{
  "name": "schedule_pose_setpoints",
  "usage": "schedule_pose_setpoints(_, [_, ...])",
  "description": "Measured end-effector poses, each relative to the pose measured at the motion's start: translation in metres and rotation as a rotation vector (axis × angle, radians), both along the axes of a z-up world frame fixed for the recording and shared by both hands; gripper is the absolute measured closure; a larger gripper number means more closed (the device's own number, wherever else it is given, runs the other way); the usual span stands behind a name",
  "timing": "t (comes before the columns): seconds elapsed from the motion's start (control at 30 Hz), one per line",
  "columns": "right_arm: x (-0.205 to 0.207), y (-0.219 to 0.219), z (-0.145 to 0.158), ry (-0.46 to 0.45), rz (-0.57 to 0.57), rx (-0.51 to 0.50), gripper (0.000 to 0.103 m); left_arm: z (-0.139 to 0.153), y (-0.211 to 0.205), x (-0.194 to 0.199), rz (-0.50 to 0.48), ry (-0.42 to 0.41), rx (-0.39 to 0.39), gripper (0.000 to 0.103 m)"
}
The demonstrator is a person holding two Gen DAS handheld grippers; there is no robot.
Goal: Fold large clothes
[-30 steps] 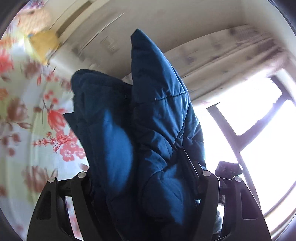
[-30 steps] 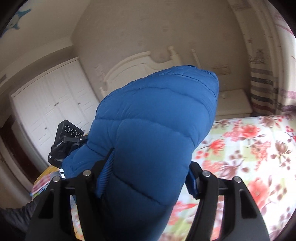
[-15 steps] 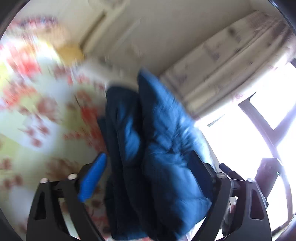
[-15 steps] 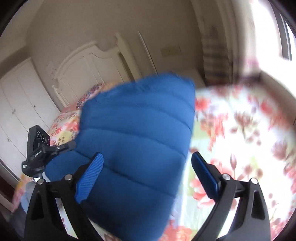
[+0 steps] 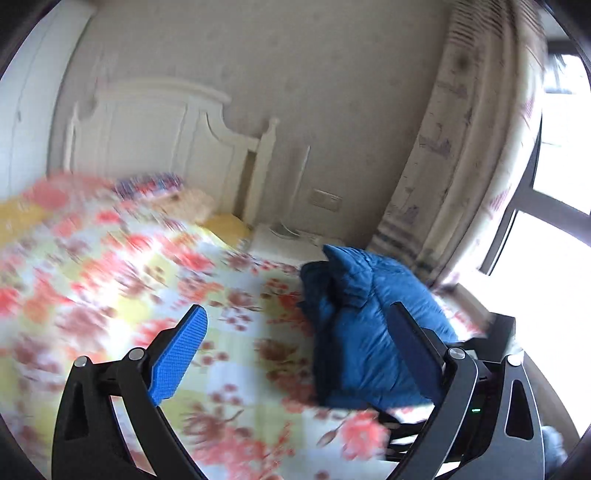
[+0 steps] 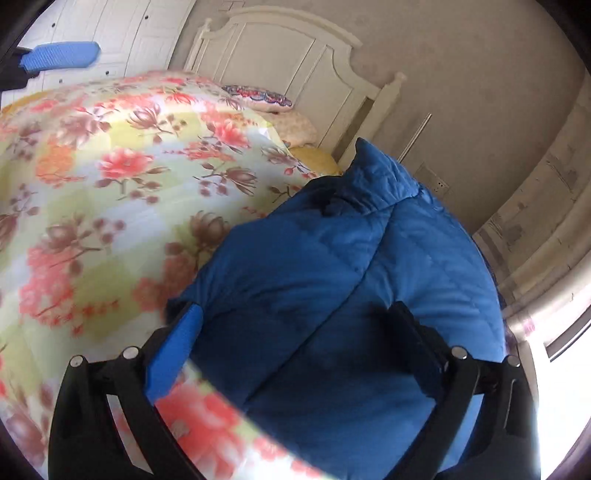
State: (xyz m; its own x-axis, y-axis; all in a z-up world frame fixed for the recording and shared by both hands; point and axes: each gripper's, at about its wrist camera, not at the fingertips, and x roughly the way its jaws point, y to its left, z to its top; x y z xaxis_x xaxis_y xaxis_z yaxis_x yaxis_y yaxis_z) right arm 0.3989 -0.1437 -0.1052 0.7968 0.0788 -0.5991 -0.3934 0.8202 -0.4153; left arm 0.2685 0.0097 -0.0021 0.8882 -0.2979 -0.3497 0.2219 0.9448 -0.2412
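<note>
A blue puffer jacket (image 5: 365,325) lies folded in a bundle on the floral bedspread (image 5: 122,280), near the bed's right edge. In the right wrist view the jacket (image 6: 351,295) fills the lower right. My left gripper (image 5: 299,354) is open and empty, with the jacket beside its right finger. My right gripper (image 6: 299,350) is open just over the jacket, jaws wide apart and not clamping it. A blue pad of the left gripper (image 6: 59,55) shows at the top left of the right wrist view.
A white headboard (image 5: 162,122) and pillows (image 6: 258,96) stand at the far end of the bed. A nightstand (image 5: 288,243), a curtain (image 5: 461,166) and a bright window (image 5: 561,206) lie to the right. A white wardrobe (image 6: 122,33) is at the left.
Both grippers held the jacket up a second ago. They lowered it onto the bed, opened and let go. The left gripper has drawn back to the left.
</note>
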Motion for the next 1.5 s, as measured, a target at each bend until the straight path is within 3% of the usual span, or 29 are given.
schedule_pose_setpoints(0.1, [-0.052,-0.017,0.018,-0.041,0.004,0.042,0.005,0.02,0.003,-0.047,0.081,-0.084,0.062,0.004])
schedule_pose_setpoints(0.17, [-0.088,-0.037,0.029,-0.085,-0.005,0.11,0.004,0.035,0.002,-0.077,0.118,-0.136,0.062,0.004])
schedule_pose_setpoints(0.27, [-0.155,-0.084,0.059,-0.183,-0.05,0.305,0.003,0.052,-0.009,-0.111,0.113,-0.214,0.05,0.004])
schedule_pose_setpoints(0.37, [-0.204,-0.113,0.09,-0.311,-0.072,0.441,0.002,0.062,-0.027,-0.128,0.094,-0.226,0.058,0.004])
schedule_pose_setpoints(0.47, [-0.243,-0.139,0.105,-0.409,-0.117,0.528,0.002,0.054,-0.047,-0.135,0.087,-0.207,0.106,0.004])
schedule_pose_setpoints(0.67, [-0.248,-0.151,0.085,-0.334,-0.216,0.594,0.002,0.013,-0.085,-0.121,0.034,-0.073,0.244,0.004])
schedule_pose_setpoints(0.83, [-0.235,-0.143,0.056,-0.251,-0.288,0.563,0.002,-0.009,-0.09,-0.107,0.008,0.012,0.252,0.004])
schedule_pose_setpoints(0.97, [-0.226,-0.143,0.047,-0.228,-0.325,0.552,0.002,-0.011,-0.087,-0.107,0.013,0.017,0.252,0.004])
schedule_pose_setpoints(1.5, [-0.241,-0.144,0.067,-0.254,-0.322,0.554,0.002,0.001,-0.089,-0.124,0.006,-0.033,0.266,0.004])
